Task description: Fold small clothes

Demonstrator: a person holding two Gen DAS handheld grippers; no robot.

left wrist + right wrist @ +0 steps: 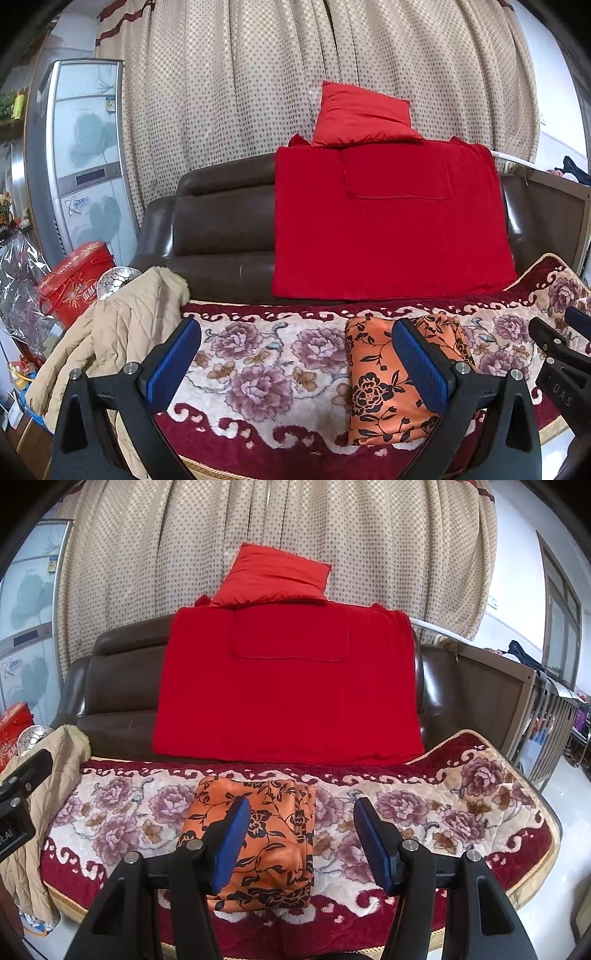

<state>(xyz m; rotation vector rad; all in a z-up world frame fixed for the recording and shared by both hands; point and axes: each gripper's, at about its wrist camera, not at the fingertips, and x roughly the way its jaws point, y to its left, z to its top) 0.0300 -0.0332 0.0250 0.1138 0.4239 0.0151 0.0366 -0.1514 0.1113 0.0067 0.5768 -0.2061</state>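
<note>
a: where's the garment?
b: one orange floral cloth (258,842), folded into a compact block on the sofa's floral blanket (461,812), near the front edge for reach.
a: tools?
b: two. left tool (295,358) and right tool (299,842) both gape, holding nothing, hovering over it. looks done. one beige jacket (122,332) sits aside.

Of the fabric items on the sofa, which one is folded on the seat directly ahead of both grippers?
The orange floral cloth; the beige jacket hangs over the seat's end, the red blanket drapes the backrest.
</note>
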